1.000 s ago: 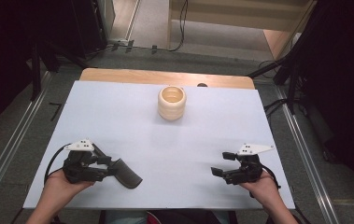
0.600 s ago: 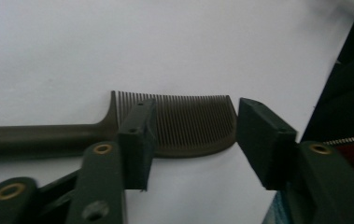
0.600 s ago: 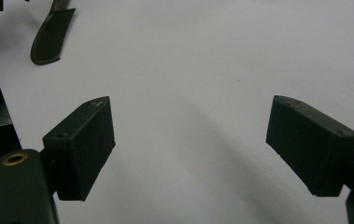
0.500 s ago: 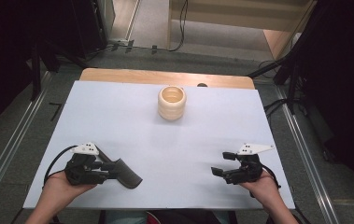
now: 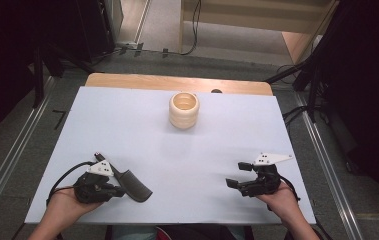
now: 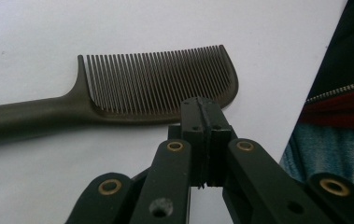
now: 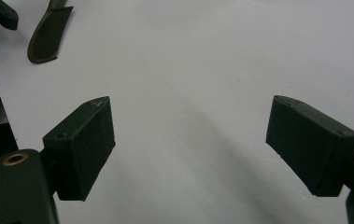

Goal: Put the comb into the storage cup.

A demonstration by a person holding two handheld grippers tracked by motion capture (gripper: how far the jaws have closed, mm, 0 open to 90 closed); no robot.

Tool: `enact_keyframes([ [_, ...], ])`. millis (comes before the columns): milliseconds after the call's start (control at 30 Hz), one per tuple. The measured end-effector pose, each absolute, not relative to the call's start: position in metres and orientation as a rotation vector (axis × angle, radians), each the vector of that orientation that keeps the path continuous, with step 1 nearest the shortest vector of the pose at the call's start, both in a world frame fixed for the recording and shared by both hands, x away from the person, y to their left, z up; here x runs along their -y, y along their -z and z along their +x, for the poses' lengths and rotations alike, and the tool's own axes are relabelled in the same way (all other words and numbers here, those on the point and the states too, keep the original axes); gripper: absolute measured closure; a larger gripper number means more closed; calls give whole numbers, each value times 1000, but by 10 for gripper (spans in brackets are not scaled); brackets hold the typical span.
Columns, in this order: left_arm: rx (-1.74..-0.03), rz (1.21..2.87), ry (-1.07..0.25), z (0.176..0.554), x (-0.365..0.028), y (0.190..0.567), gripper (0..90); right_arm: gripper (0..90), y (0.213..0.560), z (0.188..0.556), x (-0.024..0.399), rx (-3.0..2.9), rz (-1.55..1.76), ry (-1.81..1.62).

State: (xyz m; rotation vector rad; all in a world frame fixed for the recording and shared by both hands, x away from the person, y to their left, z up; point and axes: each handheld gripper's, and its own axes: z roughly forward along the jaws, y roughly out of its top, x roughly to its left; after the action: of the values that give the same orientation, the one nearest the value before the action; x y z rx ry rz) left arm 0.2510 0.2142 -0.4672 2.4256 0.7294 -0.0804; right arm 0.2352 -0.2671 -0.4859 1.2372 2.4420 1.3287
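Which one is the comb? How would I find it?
Look at the white table, at the near corner where the left gripper sits. The comb lies flat right beside it: dark, thin, with fine teeth, unlike the pale round cup far across.

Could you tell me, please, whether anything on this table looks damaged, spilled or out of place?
Nothing stands out. The comb lies flat on the white table with its teeth whole, and the left tongs, shut, are at its back edge. The cup stands upright at the far side. The right tongs are open over bare table.
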Motion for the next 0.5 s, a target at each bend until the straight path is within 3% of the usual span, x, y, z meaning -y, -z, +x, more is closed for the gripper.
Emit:
enact_keyframes([
  [500,-697,2470,115,262,-205,485,900,138,486,236,268,-2440,1241,-1323],
])
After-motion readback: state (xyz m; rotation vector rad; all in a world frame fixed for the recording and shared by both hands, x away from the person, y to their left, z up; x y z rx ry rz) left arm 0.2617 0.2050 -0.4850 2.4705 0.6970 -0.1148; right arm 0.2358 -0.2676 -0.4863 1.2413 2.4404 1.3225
